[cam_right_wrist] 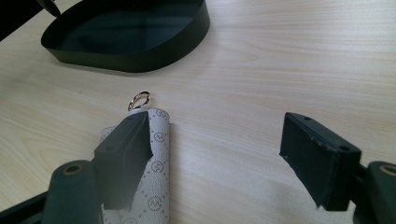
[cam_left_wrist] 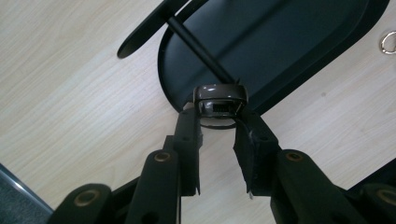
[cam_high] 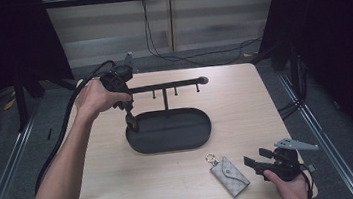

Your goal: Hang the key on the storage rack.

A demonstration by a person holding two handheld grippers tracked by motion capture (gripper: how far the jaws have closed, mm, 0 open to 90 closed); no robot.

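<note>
High view count: you have one black metal stand (cam_high: 170,129) with an oval tray base, one upright post and one crossbar carrying three small pegs; one grey patterned fabric key pouch (cam_high: 229,175) with a gold ring; one small dark brown glossy key fob (cam_high: 131,122); one pale wooden table (cam_high: 123,181).

Grippers: two, one in each of your hands. Your left gripper (cam_high: 131,120) hangs over the left end of the tray; your right gripper (cam_high: 252,163) sits at the near right corner of the table.

Left gripper view, jaws: your left gripper (cam_left_wrist: 219,109) is pinching the dark brown key fob (cam_left_wrist: 219,96) between its tips.

Key fob and fingers: the fob sits at the very ends of the fingers (cam_left_wrist: 188,135), one pad on each side, its glossy top poking out past them. Below it lies the rim of the tray (cam_left_wrist: 173,100), with the thin post (cam_left_wrist: 201,49) running away from it.

Right gripper view, jaws: your right gripper (cam_right_wrist: 217,140) stands spread wide, with nothing pressed between the pads.

Pouch and fingers: the key pouch (cam_right_wrist: 156,172) lies flat on the table under and just beside the left-hand finger (cam_right_wrist: 122,156) in this view; whether that finger touches it, you cannot tell. Its gold ring (cam_right_wrist: 139,99) points towards the tray (cam_right_wrist: 140,60). The other finger stands well apart from the pouch.
</note>
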